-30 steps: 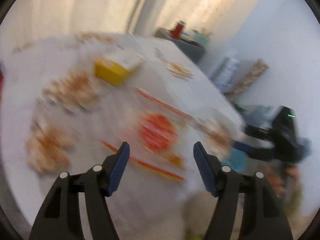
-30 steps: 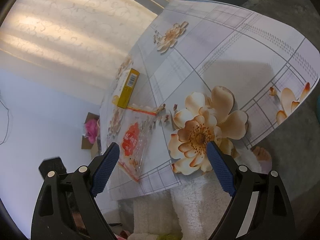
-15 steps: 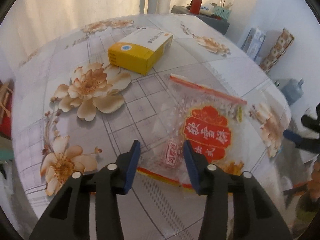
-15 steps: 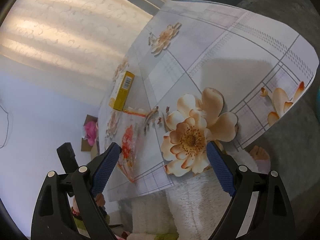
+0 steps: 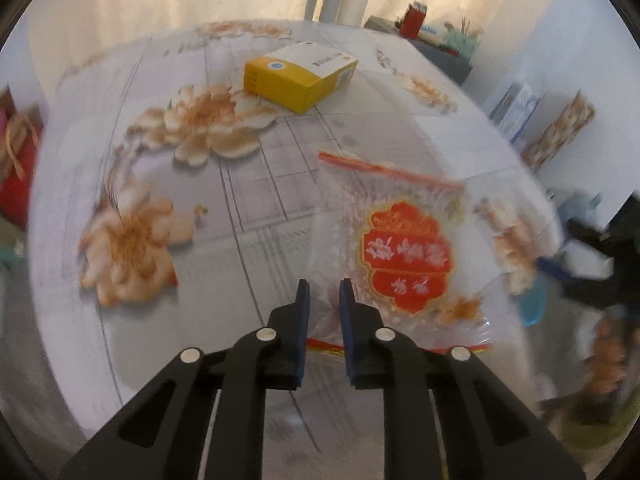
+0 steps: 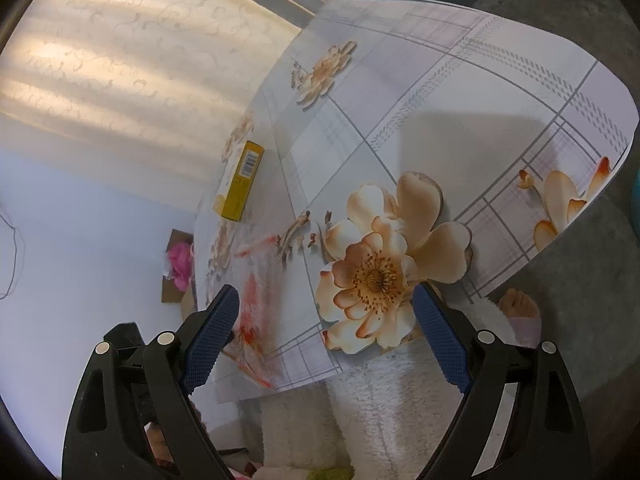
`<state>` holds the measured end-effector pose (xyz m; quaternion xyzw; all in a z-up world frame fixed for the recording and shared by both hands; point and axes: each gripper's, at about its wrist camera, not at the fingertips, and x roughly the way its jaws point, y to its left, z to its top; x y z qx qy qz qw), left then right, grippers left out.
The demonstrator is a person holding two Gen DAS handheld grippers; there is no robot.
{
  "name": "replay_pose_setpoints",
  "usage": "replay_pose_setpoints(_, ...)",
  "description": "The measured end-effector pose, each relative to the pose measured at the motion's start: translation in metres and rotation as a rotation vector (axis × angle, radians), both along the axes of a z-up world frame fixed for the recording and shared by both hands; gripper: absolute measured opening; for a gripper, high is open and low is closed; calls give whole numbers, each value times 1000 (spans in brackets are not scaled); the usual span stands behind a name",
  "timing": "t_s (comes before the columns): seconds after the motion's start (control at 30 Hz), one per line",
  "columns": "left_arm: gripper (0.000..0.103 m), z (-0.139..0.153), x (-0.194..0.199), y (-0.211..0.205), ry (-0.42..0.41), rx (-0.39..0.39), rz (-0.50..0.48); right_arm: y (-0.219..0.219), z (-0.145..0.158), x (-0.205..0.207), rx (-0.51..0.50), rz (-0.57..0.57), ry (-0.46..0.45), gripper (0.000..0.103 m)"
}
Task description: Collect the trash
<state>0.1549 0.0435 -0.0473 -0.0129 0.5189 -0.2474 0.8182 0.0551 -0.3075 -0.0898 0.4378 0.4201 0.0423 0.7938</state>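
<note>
A clear plastic bag (image 5: 404, 256) with a red label and red strips lies flat on the flowered tablecloth (image 5: 280, 184). My left gripper (image 5: 323, 296) points down at the bag's near left corner. Its jaws are closing, and the bag's edge sits in the narrow gap between the blue pads, which are not pressing on it. A yellow and white carton (image 5: 300, 76) rests farther back. In the right wrist view the bag (image 6: 252, 312) and the carton (image 6: 242, 178) appear at the left. My right gripper (image 6: 324, 332) hangs open at the table's near edge, holding nothing.
A red gift box (image 5: 16, 160) stands left of the table. Behind it is a cabinet with a red can (image 5: 414, 20), and patterned boxes (image 5: 560, 132) lean on the right wall. White fluffy fabric (image 6: 380, 392) lies below the table edge (image 6: 520, 260).
My left gripper's jaws have narrowed from wide to a small gap, and it has dropped onto the bag's near left corner. The right gripper has stayed open and still.
</note>
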Motion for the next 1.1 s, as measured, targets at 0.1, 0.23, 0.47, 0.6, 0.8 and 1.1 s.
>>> replay_pose_setpoints(0.1, 36, 11, -1, 7, -32, -56, 19, 2, 0, 1, 2, 6, -2, 85)
replay_pose_setpoints(0.23, 50, 11, 7, -8, -40, -23, -25, 9, 2, 3, 3, 21, -9, 85)
replay_pose_setpoints(0.47, 50, -4, 11, -36, -71, 118, -69, 10, 7, -4, -9, 12, -16, 85)
replay_pose_setpoints(0.6, 50, -7, 4, -42, -113, 169, -75, 5, 3, -6, -2, -11, -6, 85)
replay_pose_setpoints(0.8, 32, -10, -2, -44, -171, 231, -41, 7, 1, -3, 3, 2, -4, 85)
replay_pose_setpoints(1.1, 6, -8, -2, -25, -156, 134, 22, 7, 1, -1, -6, -6, 6, 85)
